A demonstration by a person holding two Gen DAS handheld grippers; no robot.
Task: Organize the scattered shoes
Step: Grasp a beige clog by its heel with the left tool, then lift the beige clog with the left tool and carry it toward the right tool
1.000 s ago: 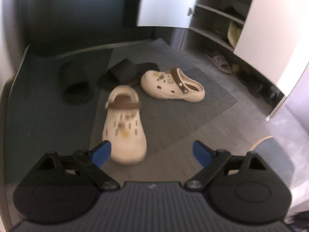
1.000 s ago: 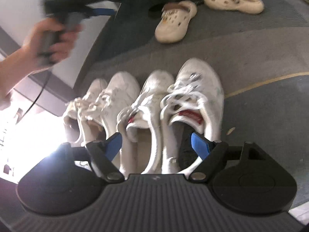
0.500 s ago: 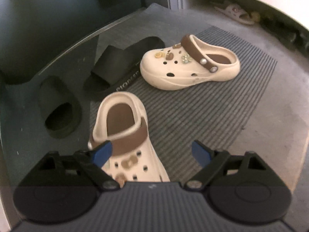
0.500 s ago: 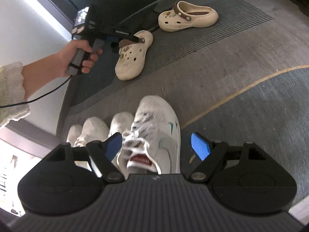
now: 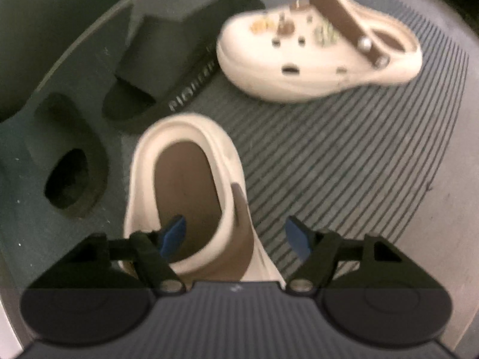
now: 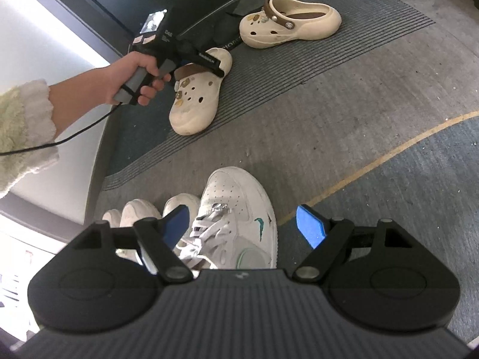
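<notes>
A cream clog [image 5: 185, 161] with a brown strap lies on the striped mat, heel opening up. My left gripper [image 5: 235, 237] is down on it with its jaws closing: one blue pad is inside the opening, the other outside, and the strap-side wall is between them without being pressed. Its mate [image 5: 317, 56] lies on its side further off. In the right wrist view, a hand [image 6: 134, 77] holds that gripper over the near clog [image 6: 197, 101]. My right gripper [image 6: 242, 224] is open above a white sneaker [image 6: 239, 203], not touching it.
Two black slides [image 5: 167, 68] [image 5: 71, 161] lie beside the clogs at the mat's [image 5: 344, 164] edge. More white sneakers [image 6: 140, 209] stand left of the laced one. A yellow line [image 6: 389, 155] crosses the floor. A dark wall runs behind.
My left gripper came down onto the near clog, one finger went into its opening, and the jaws narrowed. The right gripper drew back from the sneaker row, which now shows less.
</notes>
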